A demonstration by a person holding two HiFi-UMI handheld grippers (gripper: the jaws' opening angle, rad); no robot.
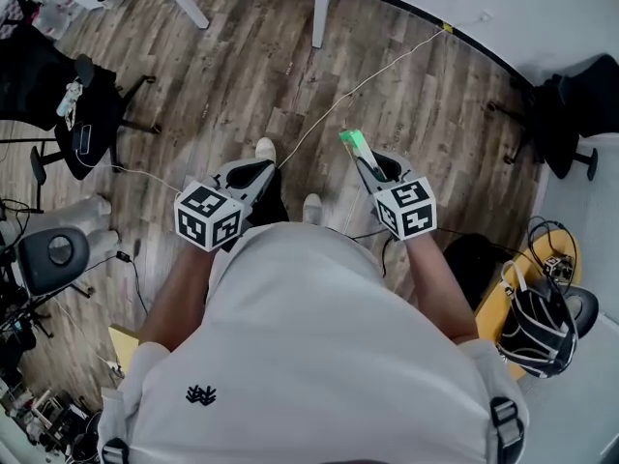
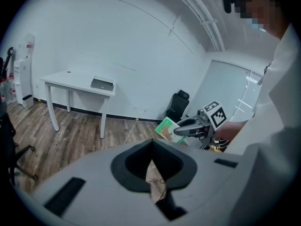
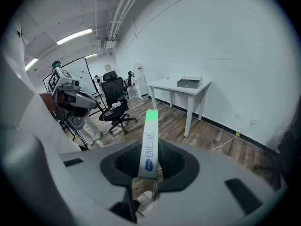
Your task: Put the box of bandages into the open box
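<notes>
My right gripper (image 1: 366, 160) is shut on the box of bandages (image 1: 353, 144), a slim white box with a green end that sticks out past the jaws. The right gripper view shows the box (image 3: 149, 142) edge-on between the pads, and it appears again as a green and white box (image 2: 165, 127) in the left gripper view. My left gripper (image 1: 256, 170) hangs level beside it, jaws together with nothing in them. Both are held above the wooden floor in front of the person's body. A grey box (image 3: 189, 82) sits on a white table (image 3: 169, 86) by the far wall.
Black office chairs stand at the left (image 1: 82, 114) and the right (image 1: 571, 114). A white cable (image 1: 368, 80) runs across the floor to the wall. White table legs (image 1: 324, 8) rise at the top. A black helmet-like thing (image 1: 537, 327) lies on a yellow stand at the right.
</notes>
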